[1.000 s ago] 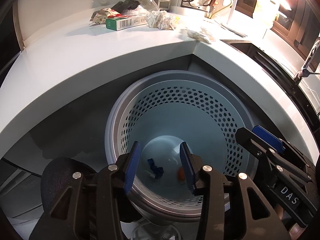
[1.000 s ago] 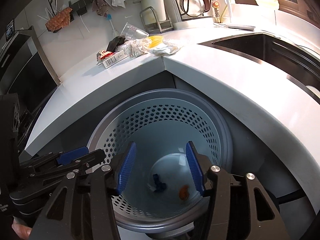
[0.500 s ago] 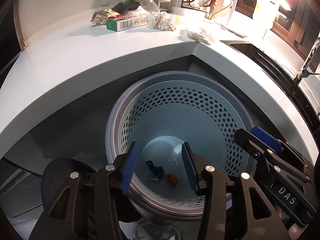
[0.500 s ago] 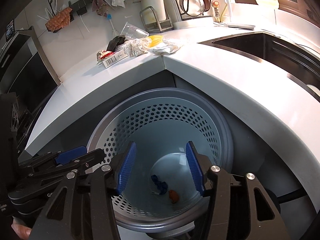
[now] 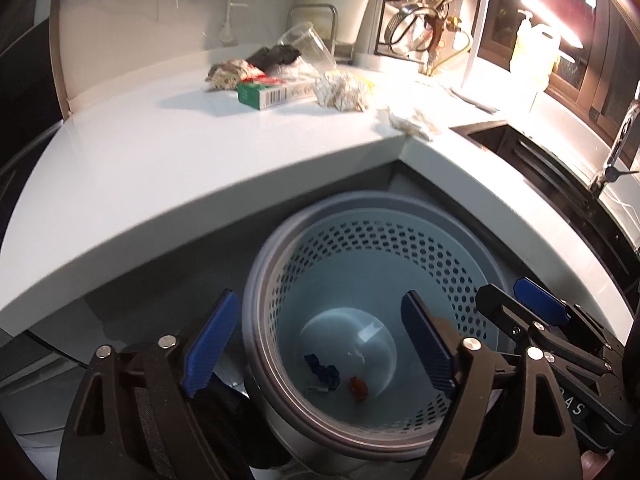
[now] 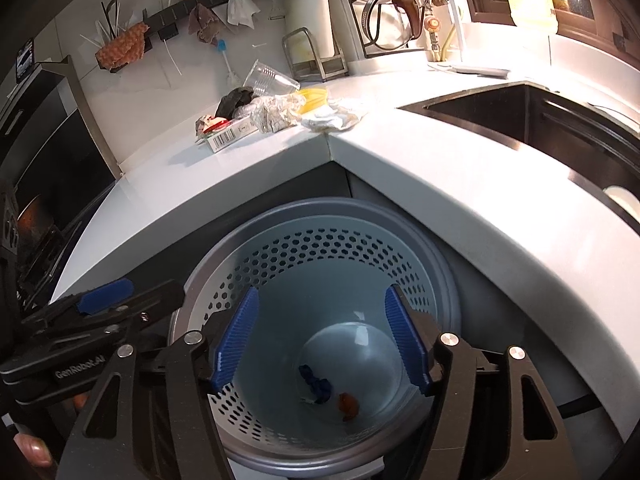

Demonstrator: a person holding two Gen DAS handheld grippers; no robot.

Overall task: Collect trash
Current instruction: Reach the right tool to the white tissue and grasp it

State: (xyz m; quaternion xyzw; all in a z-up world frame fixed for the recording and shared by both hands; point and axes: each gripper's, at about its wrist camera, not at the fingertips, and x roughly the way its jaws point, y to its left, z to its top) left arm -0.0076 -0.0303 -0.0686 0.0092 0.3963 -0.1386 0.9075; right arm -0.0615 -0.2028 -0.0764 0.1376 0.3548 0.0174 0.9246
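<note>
A grey perforated bin (image 5: 280,276) (image 6: 440,272) stands on the floor under the white counter corner. At its bottom lie a blue scrap (image 5: 322,372) (image 6: 316,386) and a small orange-brown scrap (image 5: 358,388) (image 6: 347,403). My left gripper (image 5: 320,344) hangs over the bin's near rim, its jaws opening wide with nothing between them. My right gripper (image 6: 324,340) is over the bin too, jaws opening and empty. On the counter lie a green-and-white carton (image 5: 272,94) (image 6: 230,136), crumpled paper (image 5: 342,90) (image 6: 278,114), a white tissue (image 5: 412,120) (image 6: 334,118), a dark wad (image 5: 274,56) and a tipped clear cup (image 5: 306,44) (image 6: 268,78).
A dark sink (image 6: 540,120) opens at the right, with a faucet (image 5: 618,148) beside it. A metal rack (image 5: 316,26), a paper roll (image 6: 308,8) and a hanging strainer rack (image 6: 384,12) stand at the back. An oven front (image 6: 44,184) is at the left.
Both grippers have opened wider, the left by much more. The left view has tilted up, so more of the counter shows. The orange scrap has dropped and settled next to the blue scrap.
</note>
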